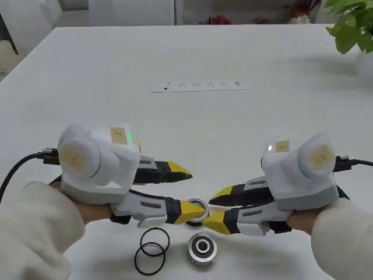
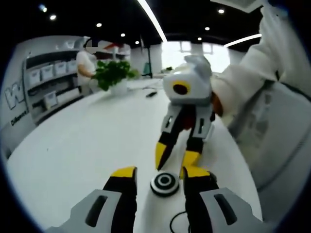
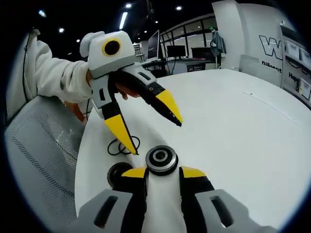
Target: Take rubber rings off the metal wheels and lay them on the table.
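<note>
Nearest, lower centre of head view: two loose rubber rings (image 1: 152, 249), overlapping, flat on table (image 1: 192, 122), just beside a second metal wheel (image 1: 202, 248). Just above these: ringed wheel (image 1: 199, 208), lying between both sets of yellow tips, dark band seemingly on its rim. Left gripper (image 1: 191, 192) spread wide. Right gripper (image 1: 208, 212) jaws slightly apart at that wheel; clamped or not, cannot tell. Judged: wheel stiff, heavy, slick; band soft, stretchy, light. Best taken at band's outer edge, wheel braced.
</note>
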Available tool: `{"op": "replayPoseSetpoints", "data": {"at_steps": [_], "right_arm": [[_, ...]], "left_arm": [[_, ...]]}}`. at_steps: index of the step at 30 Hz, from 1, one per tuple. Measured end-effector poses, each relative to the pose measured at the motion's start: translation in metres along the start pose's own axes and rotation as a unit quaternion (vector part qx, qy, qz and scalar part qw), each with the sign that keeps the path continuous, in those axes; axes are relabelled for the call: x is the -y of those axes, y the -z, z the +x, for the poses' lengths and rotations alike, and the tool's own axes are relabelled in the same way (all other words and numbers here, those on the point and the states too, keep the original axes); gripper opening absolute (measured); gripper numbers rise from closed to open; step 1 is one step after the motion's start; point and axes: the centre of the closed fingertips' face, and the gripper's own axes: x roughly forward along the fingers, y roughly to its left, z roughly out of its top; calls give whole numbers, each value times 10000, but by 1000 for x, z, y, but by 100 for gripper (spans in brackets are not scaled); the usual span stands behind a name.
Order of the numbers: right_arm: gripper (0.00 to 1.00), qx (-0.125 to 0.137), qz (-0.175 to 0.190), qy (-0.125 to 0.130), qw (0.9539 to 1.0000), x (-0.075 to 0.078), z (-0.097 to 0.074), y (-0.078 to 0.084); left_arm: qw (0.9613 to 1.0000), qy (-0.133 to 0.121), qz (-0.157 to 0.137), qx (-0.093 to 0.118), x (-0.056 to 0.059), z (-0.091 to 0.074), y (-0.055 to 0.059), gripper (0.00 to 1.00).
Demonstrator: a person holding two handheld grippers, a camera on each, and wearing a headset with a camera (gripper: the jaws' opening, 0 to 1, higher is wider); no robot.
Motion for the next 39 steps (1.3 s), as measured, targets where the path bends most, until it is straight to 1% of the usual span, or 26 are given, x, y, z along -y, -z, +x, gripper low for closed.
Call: {"op": "replayPoseSetpoints", "data": {"at_steps": [4,7,11,13,16,20,23,36,39], "right_arm": [[22,-4,-49,4,10000,0,2,0],[23,-73,-113,35,9999,1,4,3],[24,-93,-167,41,9998,0,5,3],[24,-101,-194,46,9998,0,5,3],[24,-77,-215,56,9997,-1,6,1],[25,-31,-276,79,9996,-1,7,-2],[24,-49,-351,69,9993,-2,7,-2],[20,-101,-341,8,9994,-1,4,0],[19,-119,-284,-5,9995,-1,3,1]], "left_arm": [[10000,32,-18,8,3,5,5,29],[9998,-62,-67,-155,0,9,14,26],[9998,-28,-176,-107,2,10,15,22],[9998,-11,-142,-128,4,10,17,19],[9998,2,-155,-93,6,11,17,16],[9997,-2,-223,-65,5,11,17,15],[9997,-22,-249,-35,6,10,17,15],[9994,-69,-340,42,6,9,17,15],[9993,-77,-349,50,6,10,17,15]]}}
